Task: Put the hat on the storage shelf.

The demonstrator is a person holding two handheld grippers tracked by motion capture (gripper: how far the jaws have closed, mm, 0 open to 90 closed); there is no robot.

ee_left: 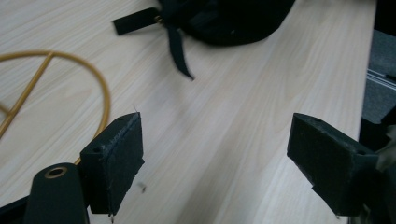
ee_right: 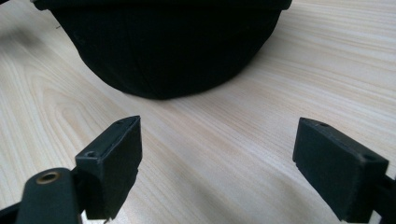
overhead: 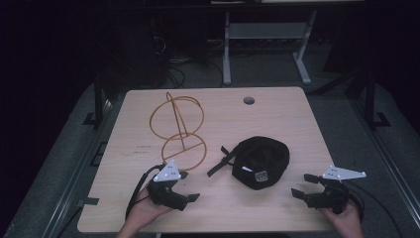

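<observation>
Item: black cap, lying upside down near the middle of the surface, strap trailing toward the wire stand on its left. Step in hand, as I am judging it: I am lining up both grippers on the cap before any grasp. Left gripper and right gripper are flanking it, jaws standing wide, holding and touching nothing. Next move is calling for closing in on the cap's rim from both sides
</observation>
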